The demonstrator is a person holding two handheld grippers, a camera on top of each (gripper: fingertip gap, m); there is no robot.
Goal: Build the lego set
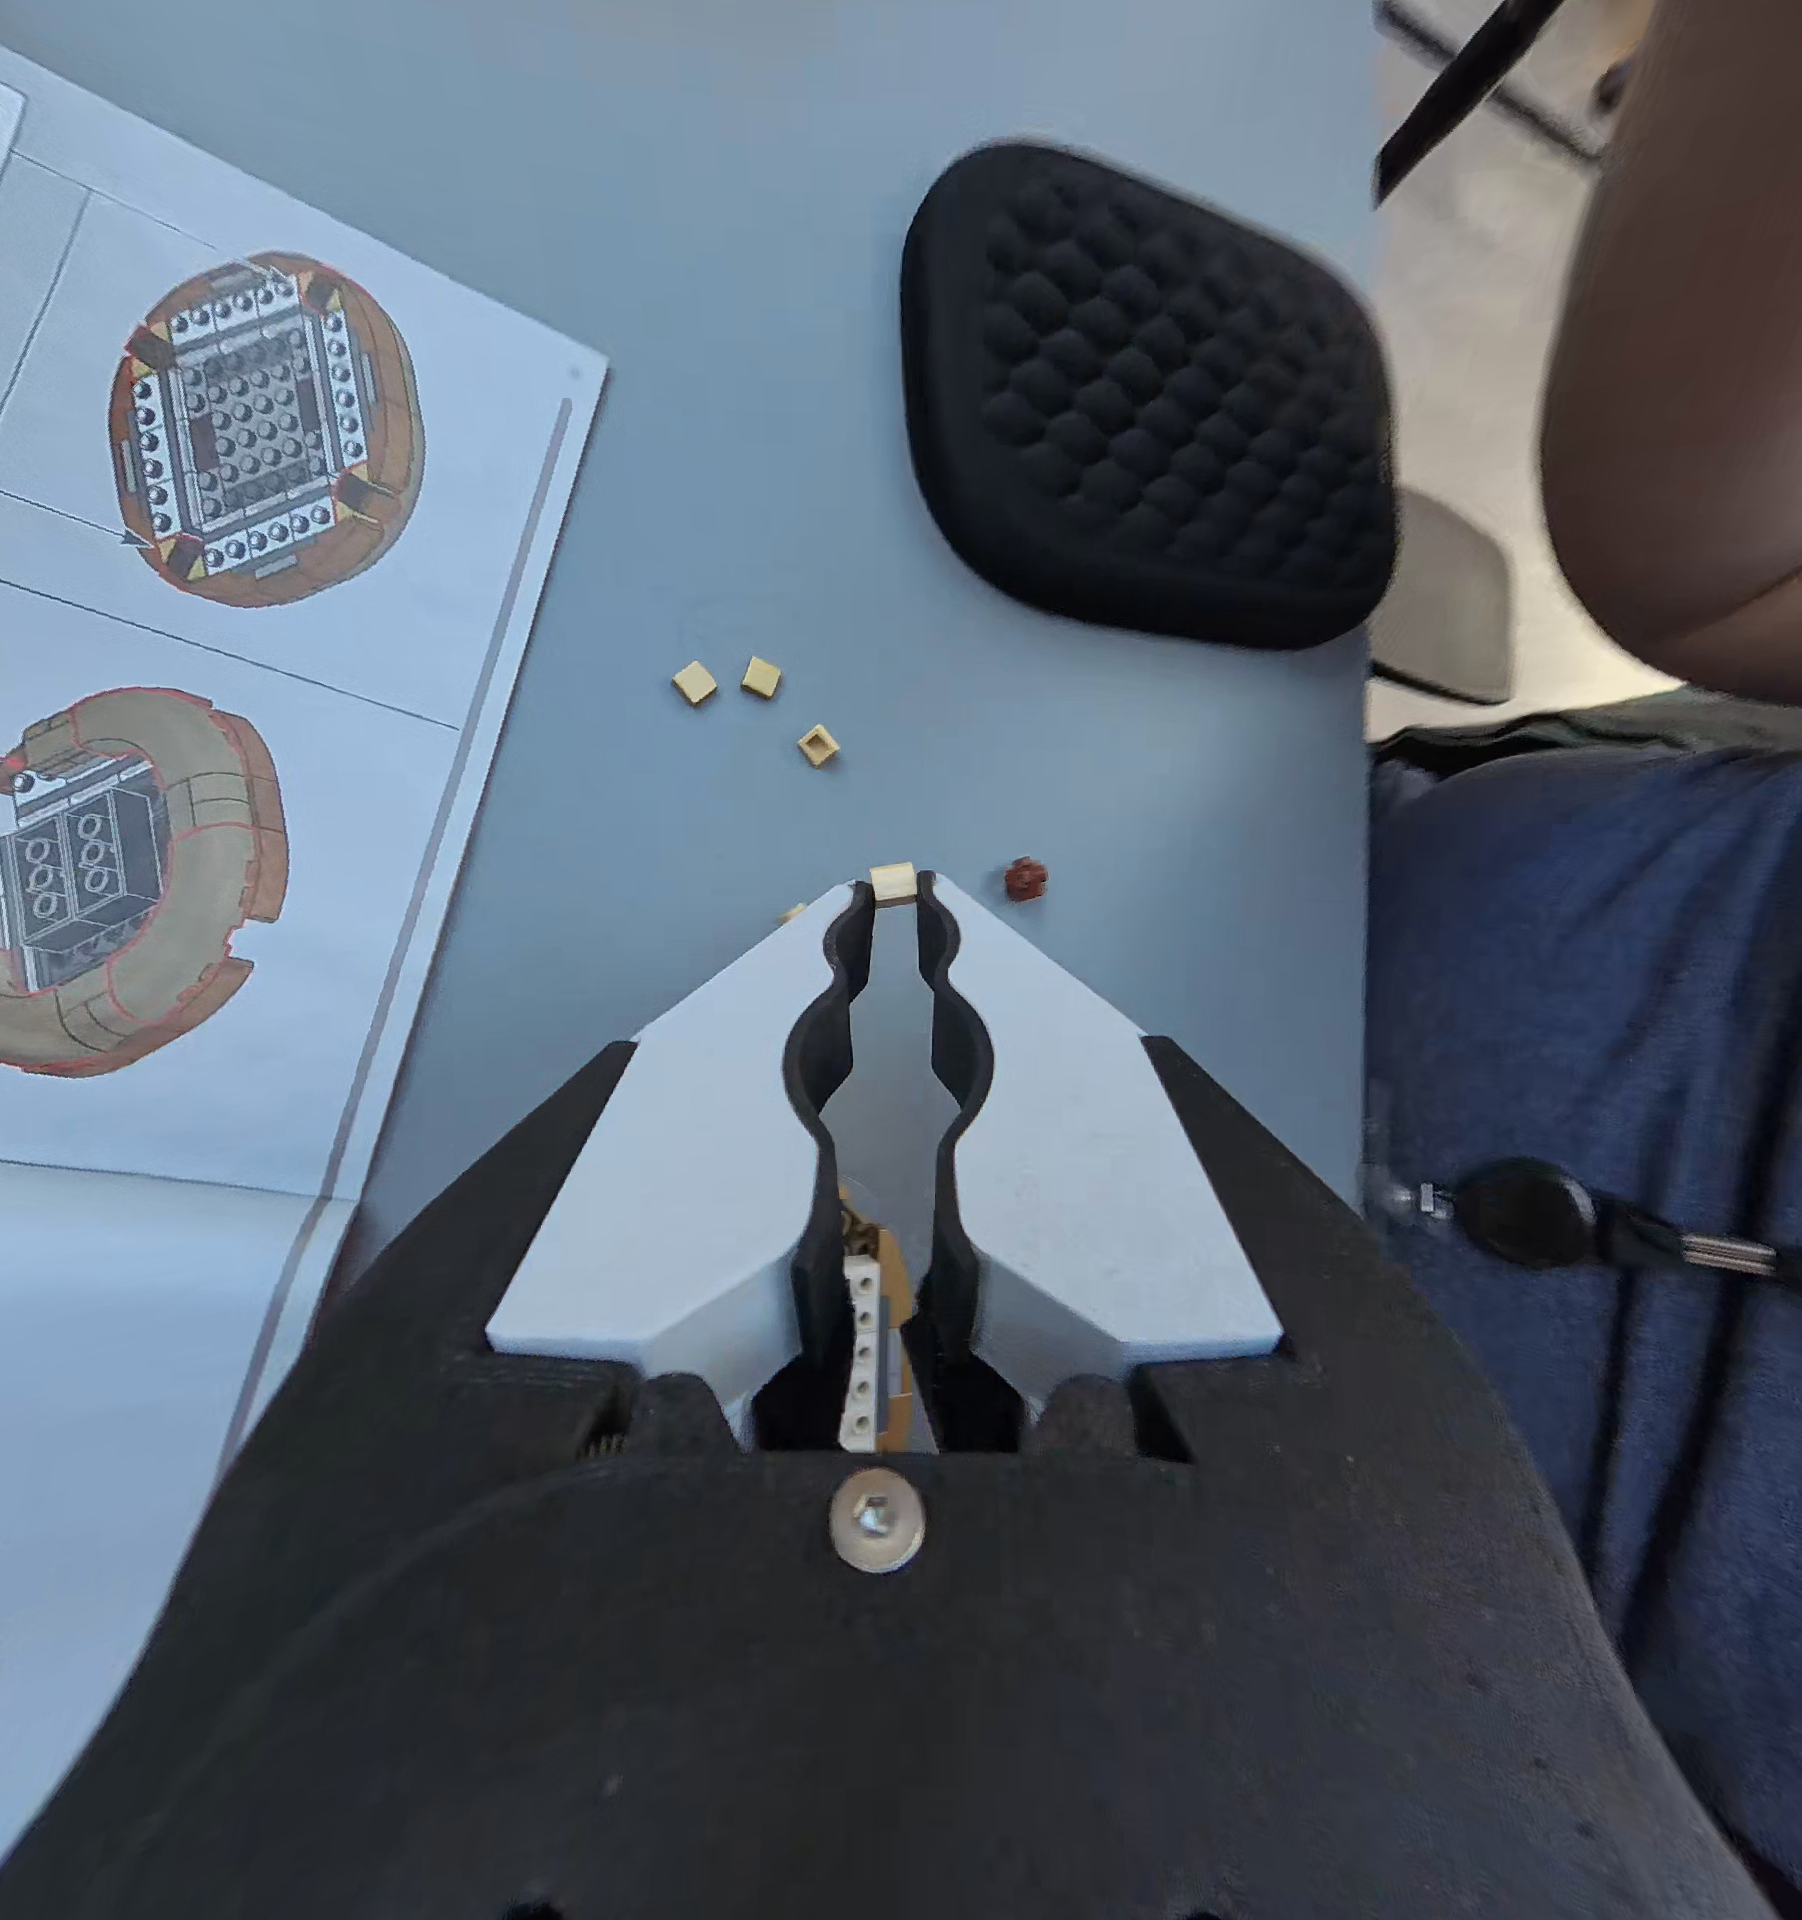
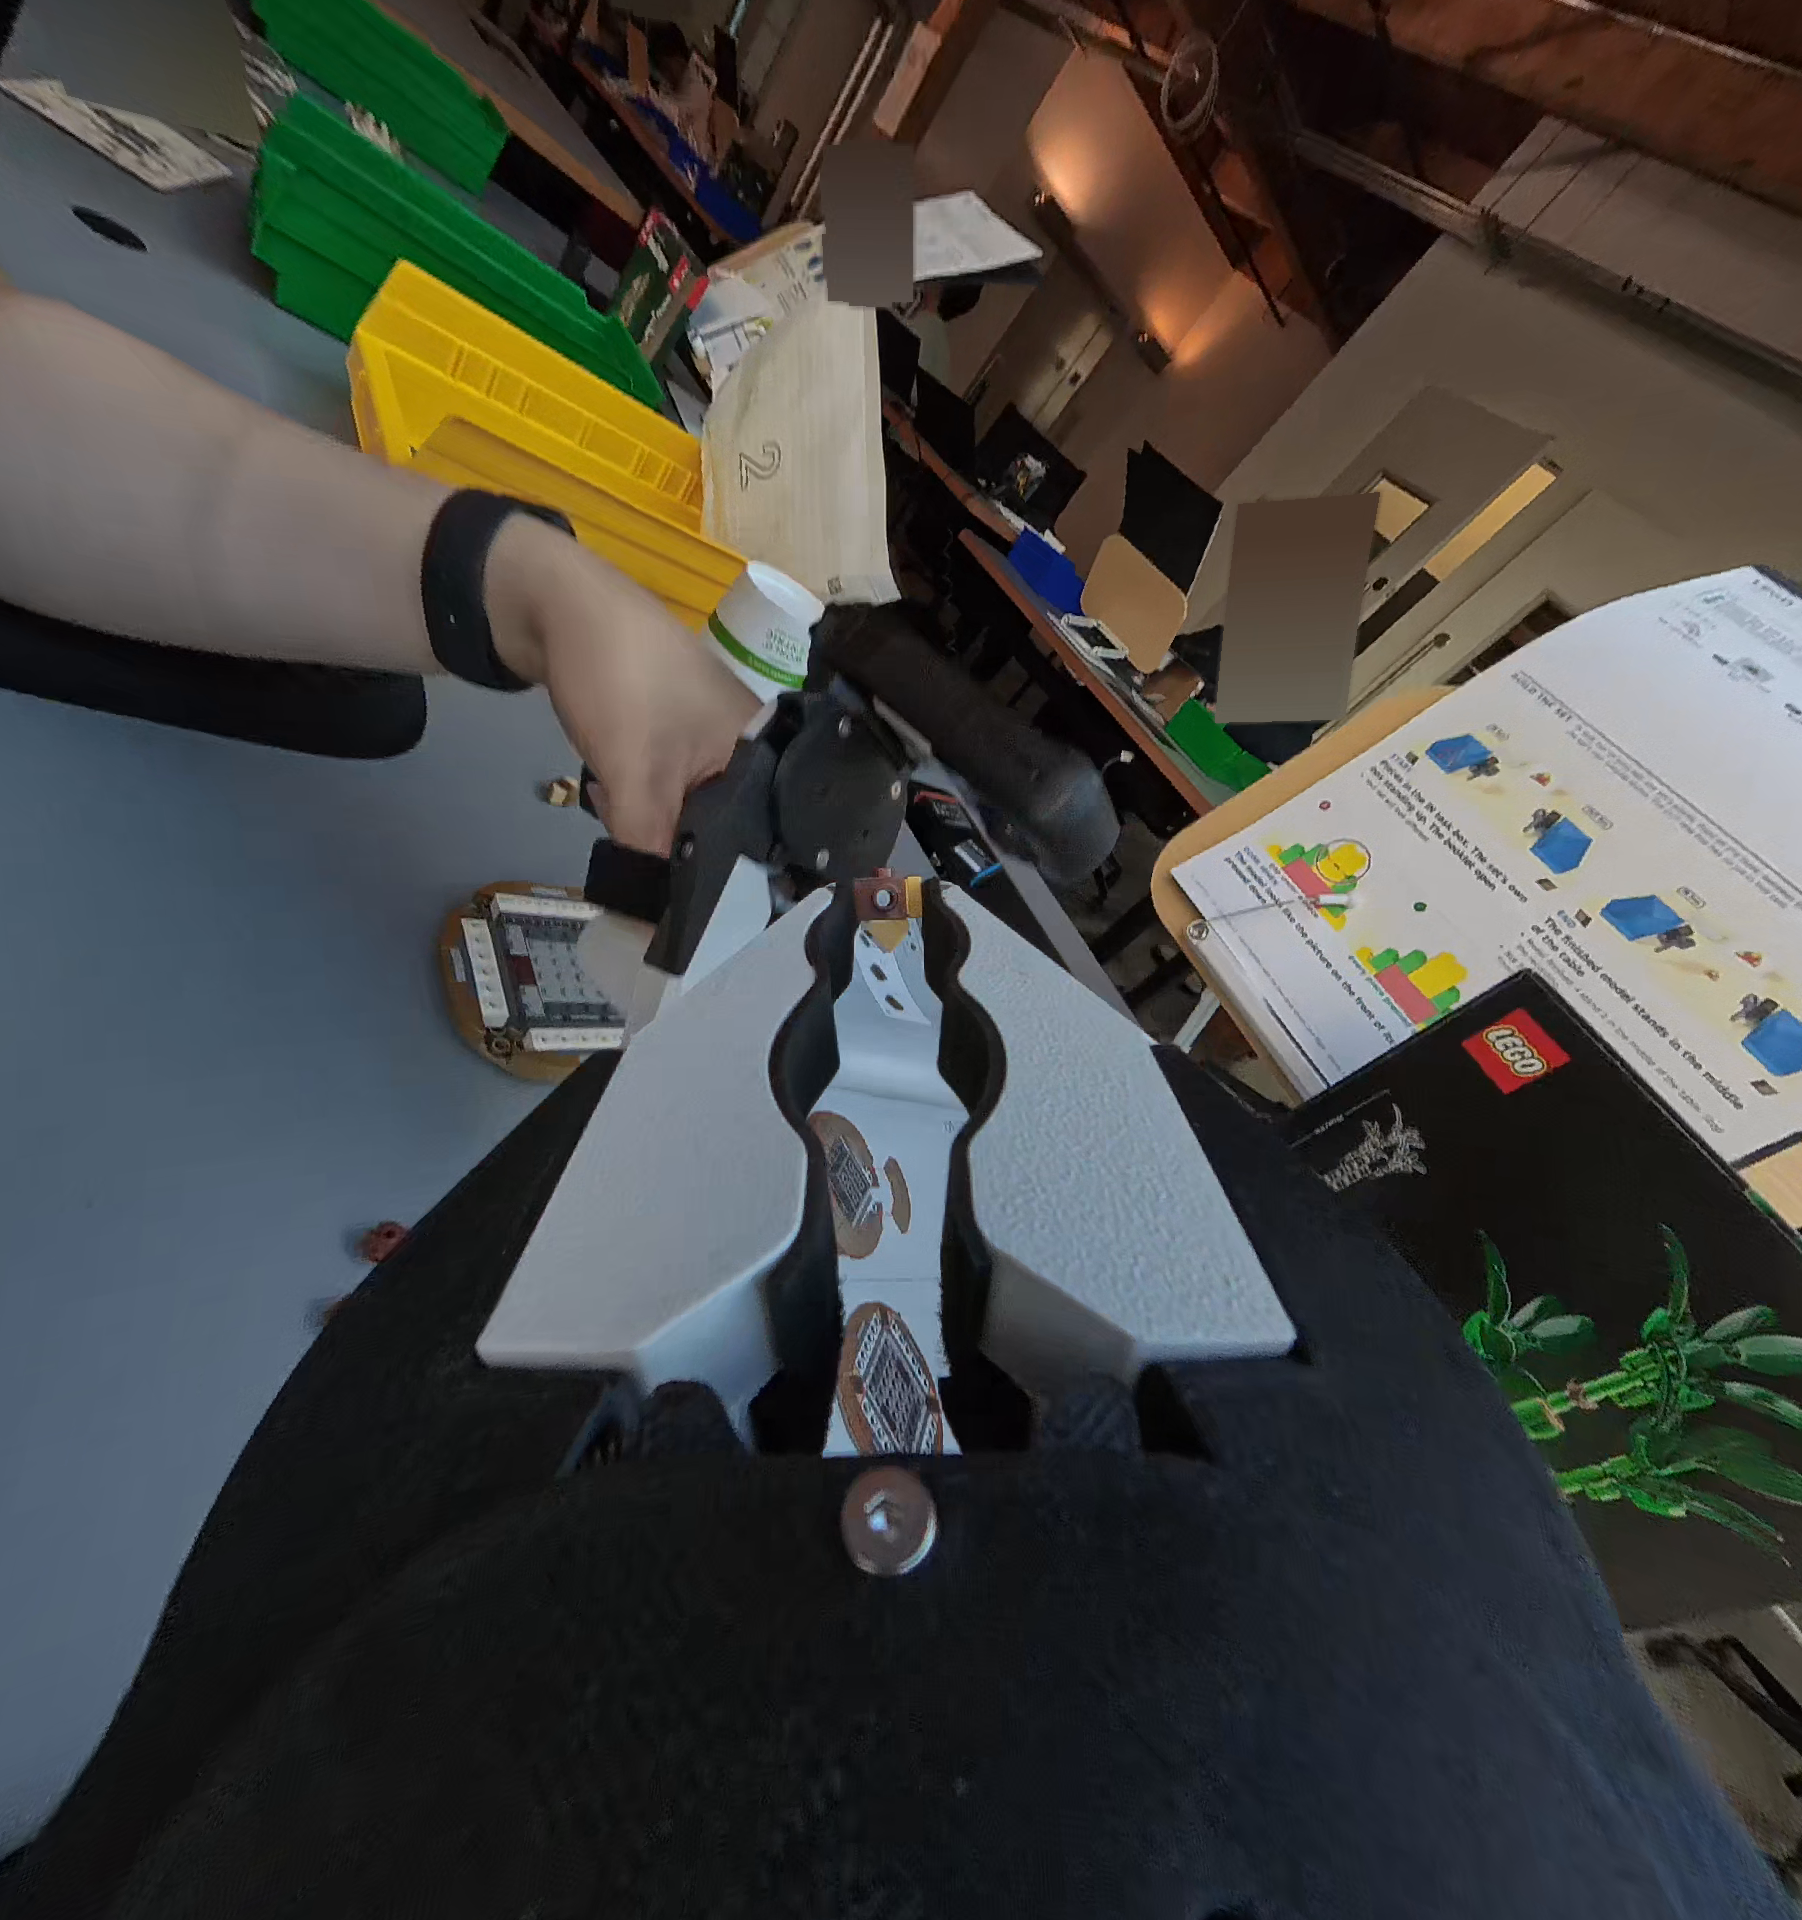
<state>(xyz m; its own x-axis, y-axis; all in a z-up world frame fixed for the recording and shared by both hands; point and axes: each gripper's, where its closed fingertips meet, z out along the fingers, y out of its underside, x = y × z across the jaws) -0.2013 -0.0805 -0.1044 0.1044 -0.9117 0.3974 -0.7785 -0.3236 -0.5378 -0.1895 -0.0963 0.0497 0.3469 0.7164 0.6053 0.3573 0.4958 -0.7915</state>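
Note:
My left gripper [image 1: 893, 885] is shut on a small tan tile [image 1: 893, 881], held above the grey table [image 1: 772, 364]. Three more tan tiles [image 1: 760, 677] and a small brown round piece [image 1: 1025, 879] lie loose on the table ahead of it. My right gripper [image 2: 886, 896] is shut on a small brown-and-yellow piece [image 2: 884, 898], held up in the air. The round brown model [image 2: 528, 971] with a grey studded middle and white edge bricks sits on the table at the left; the left gripper [image 2: 762, 831], in a person's hand [image 2: 627, 727], hovers over it. A sliver of the model [image 1: 866, 1340] shows between my left fingers.
The open instruction booklet [image 1: 201, 623] lies at the left. A black quilted pad [image 1: 1146, 395] lies at the far right of the table. Yellow bins [image 2: 523, 436] and green bins [image 2: 409, 208] stand at the back. A black set box [image 2: 1603, 1299] and a printed sheet [image 2: 1603, 831] are at the right. About 15 centimeters separates my left fingertips from my right.

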